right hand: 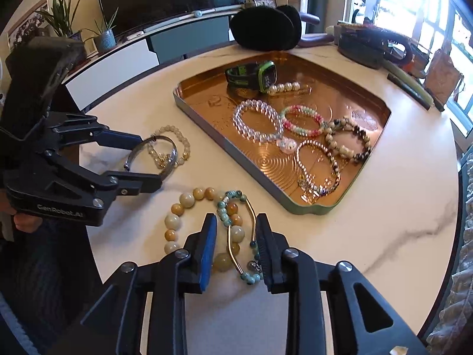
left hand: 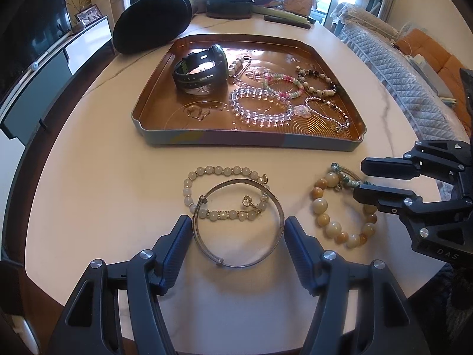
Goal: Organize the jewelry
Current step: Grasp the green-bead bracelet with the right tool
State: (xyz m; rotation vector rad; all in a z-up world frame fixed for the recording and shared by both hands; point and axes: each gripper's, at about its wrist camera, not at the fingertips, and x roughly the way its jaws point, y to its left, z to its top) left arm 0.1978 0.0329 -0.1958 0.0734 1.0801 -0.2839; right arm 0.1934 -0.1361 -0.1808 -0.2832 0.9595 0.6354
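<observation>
Silver bangle (left hand: pixel 236 222): flat on the worktop (left hand: pixel 103 207) near its front edge, lying over part of a pale bead bracelet (left hand: pixel 218 171).
Left gripper (left hand: pixel 236 236): jaws about half open, one on each side of the bangle; pads close against its rim, contact not clear, bangle not lifted.
Teal bead bracelet (right hand: pixel 236 230): on the worktop, with a gold tube section, draped over a big-bead yellow bracelet (right hand: pixel 177 222).
Right gripper (right hand: pixel 235 242): jaws narrow, standing either side of the teal bead bracelet and part of the yellow one; small gaps visible at the pads, so no firm hold seen.
Tray (left hand: pixel 251 140): copper-coloured inside, pale rim, sitting further back on the worktop, well apart from both bangle and loose bracelets.
Tray contents: black and green watch (left hand: pixel 201 71) at the back left; pearl pin (left hand: pixel 236 65) beside it; clear bead bracelet (left hand: pixel 260 109) with a pink charm; pink and green bracelet (left hand: pixel 283 87); speckled bead bracelet (left hand: pixel 317 81); chain bracelet (left hand: pixel 328 112) toward the front right corner.
Behind tray: black round cushions (left hand: pixel 153 20) and dark clutter at the far edge of the worktop.
Person: a hand (right hand: pixel 25 222) partly visible under the left gripper's body.
</observation>
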